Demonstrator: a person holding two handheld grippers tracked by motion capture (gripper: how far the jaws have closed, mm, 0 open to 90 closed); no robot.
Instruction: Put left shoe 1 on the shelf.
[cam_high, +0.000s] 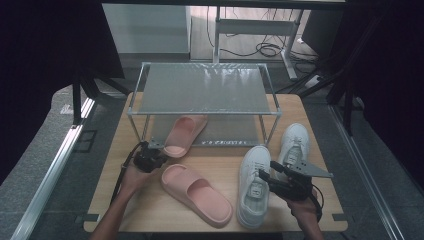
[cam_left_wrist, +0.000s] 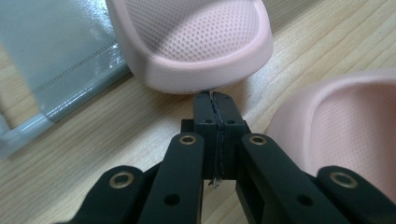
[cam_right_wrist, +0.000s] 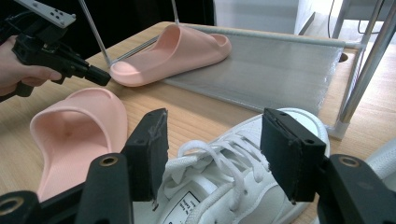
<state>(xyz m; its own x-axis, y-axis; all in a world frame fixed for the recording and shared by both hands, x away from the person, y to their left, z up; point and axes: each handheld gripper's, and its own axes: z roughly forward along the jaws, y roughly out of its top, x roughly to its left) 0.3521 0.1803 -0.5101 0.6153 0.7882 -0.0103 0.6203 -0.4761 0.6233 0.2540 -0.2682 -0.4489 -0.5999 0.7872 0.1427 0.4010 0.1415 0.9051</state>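
A: The pink moulded-foam slide sandal (cam_high: 184, 134) is seated toe-first on the lower shelf of the grey metal-framed mesh shoe rack (cam_high: 202, 89), heel overhanging the wooden tabletop (cam_high: 150, 200). The left claw (cam_left_wrist: 214, 100) is fully closed, empty, tips at the heel.

B: Risk: an off-centre push may skew the sandal. The right claw (cam_right_wrist: 212, 156) is held wide above the white laced sneaker (cam_right_wrist: 233, 186), ungripped.

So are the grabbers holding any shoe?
No. The left gripper is shut on nothing, by a pink slipper's heel. The right gripper is open over a sneaker.
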